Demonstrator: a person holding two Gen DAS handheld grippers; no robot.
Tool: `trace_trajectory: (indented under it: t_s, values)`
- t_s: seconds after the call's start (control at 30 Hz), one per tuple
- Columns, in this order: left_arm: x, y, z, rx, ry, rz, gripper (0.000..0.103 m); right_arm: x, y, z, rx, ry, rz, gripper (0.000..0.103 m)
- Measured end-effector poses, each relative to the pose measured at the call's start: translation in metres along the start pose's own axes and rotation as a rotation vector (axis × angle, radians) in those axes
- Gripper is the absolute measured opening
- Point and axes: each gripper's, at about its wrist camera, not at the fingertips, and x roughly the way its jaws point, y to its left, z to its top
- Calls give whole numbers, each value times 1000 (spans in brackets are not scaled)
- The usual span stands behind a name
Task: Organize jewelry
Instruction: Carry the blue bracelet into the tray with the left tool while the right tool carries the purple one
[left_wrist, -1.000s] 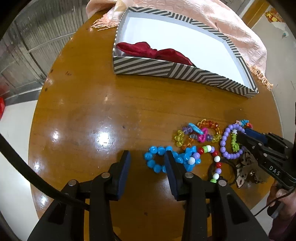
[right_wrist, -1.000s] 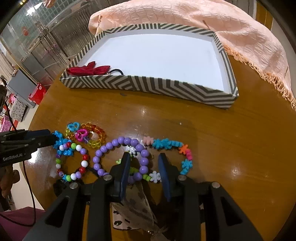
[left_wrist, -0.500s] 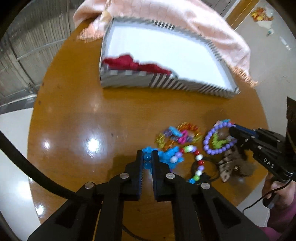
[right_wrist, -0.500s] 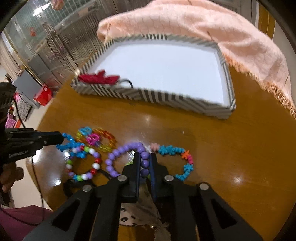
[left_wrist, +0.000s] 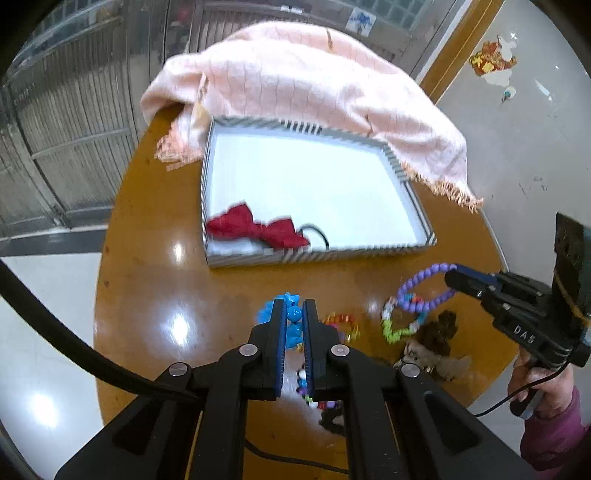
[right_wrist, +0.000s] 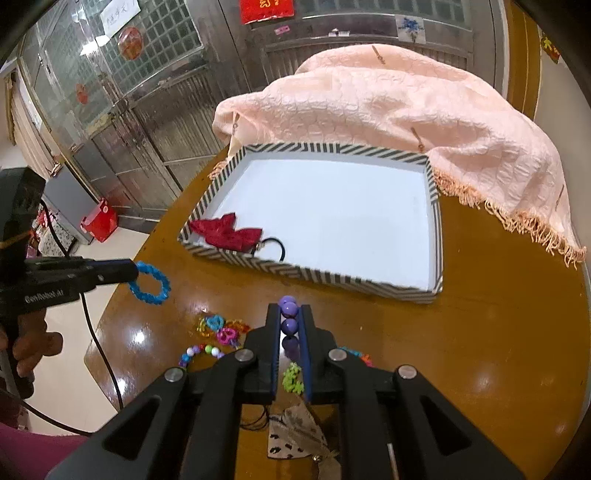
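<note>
Left gripper (left_wrist: 294, 322) pinches the blue bracelet (right_wrist: 149, 283) above the table (right_wrist: 480, 332); right gripper (right_wrist: 289, 320) clamps the purple bracelet (left_wrist: 424, 291). Ahead, the striped box (right_wrist: 437, 236) holds only a red bow (right_wrist: 225, 233); several bracelets below remain unsorted.

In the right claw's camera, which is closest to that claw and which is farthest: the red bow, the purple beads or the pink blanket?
1. Purple beads: pinched in the right claw, so nearest.
2. Red bow: farther out to the left, in the near-left corner of the striped box.
3. Pink blanket: farthest, draped behind the box.
</note>
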Motion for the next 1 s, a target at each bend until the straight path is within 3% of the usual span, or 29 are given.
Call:
trace_trajectory:
  t_s: [0.23,0.47,0.8,1.0]
  values:
    - [-9,-4,40,36,-58,34,2,3,-3,23,-18,-18,-8,10]
    - [12,-4,84,34,-65,71,2,22,-2,57,-56,-22,-21,10]
    - [83,-3,127,0,7,85,2,85,11,100,-69,35,56,9]
    - [123,28,134,-75,68,162,2,133,8,120,-78,80,89,9]
